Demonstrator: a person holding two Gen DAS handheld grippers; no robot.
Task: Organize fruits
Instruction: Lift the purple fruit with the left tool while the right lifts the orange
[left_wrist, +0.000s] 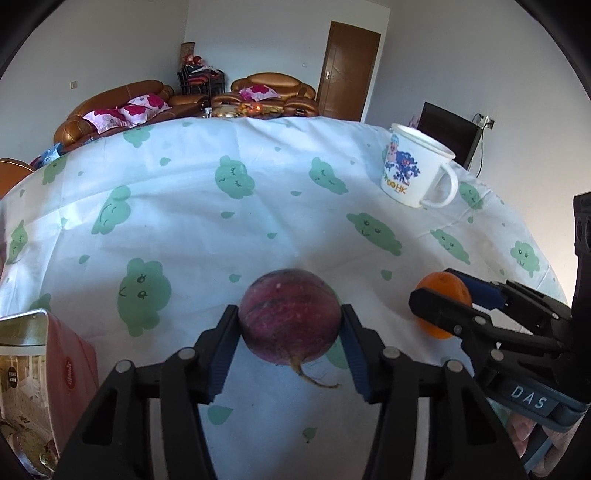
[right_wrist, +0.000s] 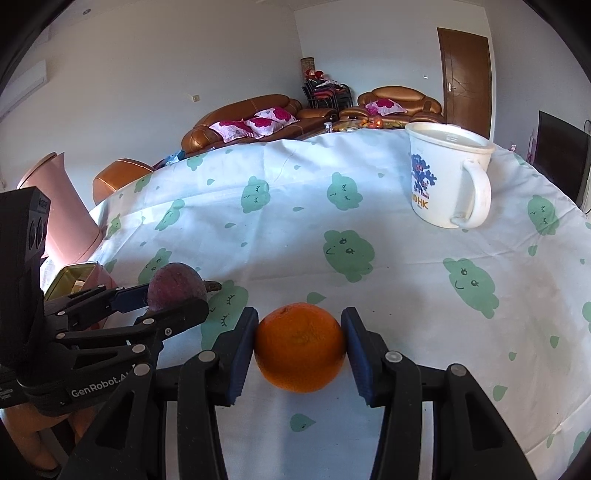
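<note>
My left gripper (left_wrist: 290, 321) fingers clamp the purple fruit (left_wrist: 290, 317), right gripper (right_wrist: 300, 343) fingers the orange (right_wrist: 300, 347), three o'clock, ready for sorting.

One orange (right_wrist: 300, 347), one purple radish (left_wrist: 290, 316), one white mug (right_wrist: 448, 175), one pink box (left_wrist: 48, 380), two grippers.

Left of the left tongs (left_wrist: 290, 325), the pink rectangular tin box (left_wrist: 55, 373) is cut off by the frame edge. Its label print is too small to read.

Behind the right tongs (right_wrist: 300, 334), the white printed plastic mug (right_wrist: 448, 177) hides its own lettering partly.
</note>
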